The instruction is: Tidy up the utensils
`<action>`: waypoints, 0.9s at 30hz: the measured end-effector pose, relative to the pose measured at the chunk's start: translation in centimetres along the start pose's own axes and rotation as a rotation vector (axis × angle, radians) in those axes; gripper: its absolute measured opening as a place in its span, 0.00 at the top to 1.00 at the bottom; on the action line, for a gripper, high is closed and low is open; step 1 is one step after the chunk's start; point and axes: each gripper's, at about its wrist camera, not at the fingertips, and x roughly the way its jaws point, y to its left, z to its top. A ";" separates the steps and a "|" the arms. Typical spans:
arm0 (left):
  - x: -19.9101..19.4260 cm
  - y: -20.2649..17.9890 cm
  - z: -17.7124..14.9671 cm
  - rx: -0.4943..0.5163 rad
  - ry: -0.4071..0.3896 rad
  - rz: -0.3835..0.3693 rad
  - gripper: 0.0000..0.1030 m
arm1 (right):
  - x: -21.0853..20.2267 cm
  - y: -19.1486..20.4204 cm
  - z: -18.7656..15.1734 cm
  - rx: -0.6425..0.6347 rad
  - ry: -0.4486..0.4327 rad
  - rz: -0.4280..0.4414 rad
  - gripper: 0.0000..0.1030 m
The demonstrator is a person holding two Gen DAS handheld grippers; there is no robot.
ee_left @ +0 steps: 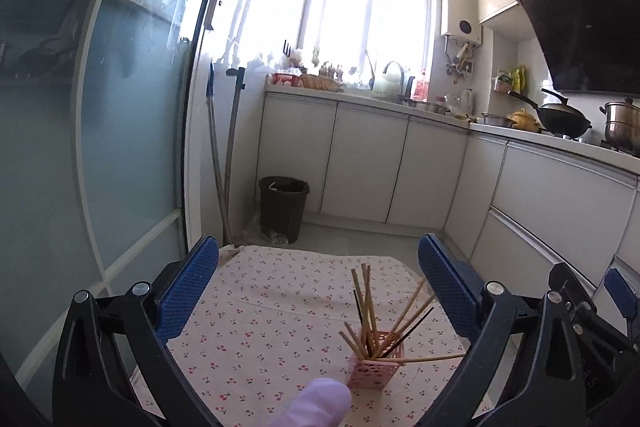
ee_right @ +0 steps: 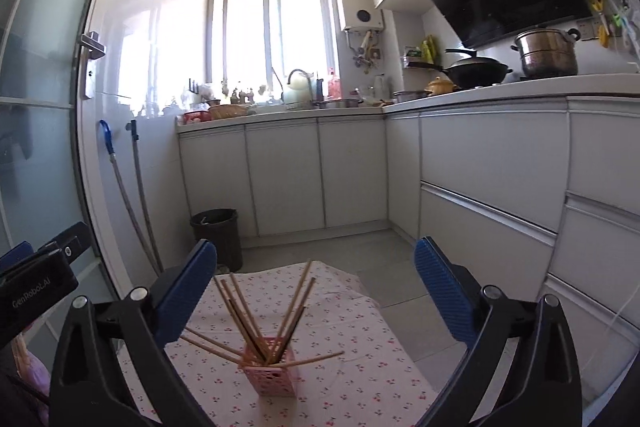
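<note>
A pink lattice holder (ee_left: 374,367) (ee_right: 270,375) stands on the table's cherry-print cloth (ee_left: 260,307) (ee_right: 352,331). Several wooden chopsticks (ee_left: 366,303) (ee_right: 240,315) and dark ones fan out of it, one lying nearly level over the rim. My left gripper (ee_left: 319,243) is open wide; the holder sits below and between its blue pads, toward the right one. My right gripper (ee_right: 316,247) is also open wide, with the holder low between its fingers and nothing touching them. A lilac rounded thing (ee_left: 316,399) pokes in at the bottom edge; what it is I cannot tell.
A black bin (ee_left: 282,207) (ee_right: 218,235) stands on the floor beyond the table, with two mop poles (ee_left: 224,163) beside a glass door (ee_left: 132,107). White cabinets (ee_right: 480,163) line the back and right. A wok (ee_right: 476,69) and a steel pot (ee_right: 548,53) sit on the counter.
</note>
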 end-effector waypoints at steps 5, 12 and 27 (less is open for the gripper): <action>0.7 -2.9 -1.5 0.087 0.031 0.015 0.07 | 1.4 -2.0 -0.9 -0.026 0.124 -0.124 0.06; 2.3 -5.6 -3.3 0.163 0.078 0.029 0.07 | 2.5 -4.3 -2.0 0.017 0.186 -0.160 0.06; 3.7 -5.1 -4.0 0.143 0.157 0.000 0.07 | 3.1 -4.4 -2.9 0.030 0.241 -0.135 0.06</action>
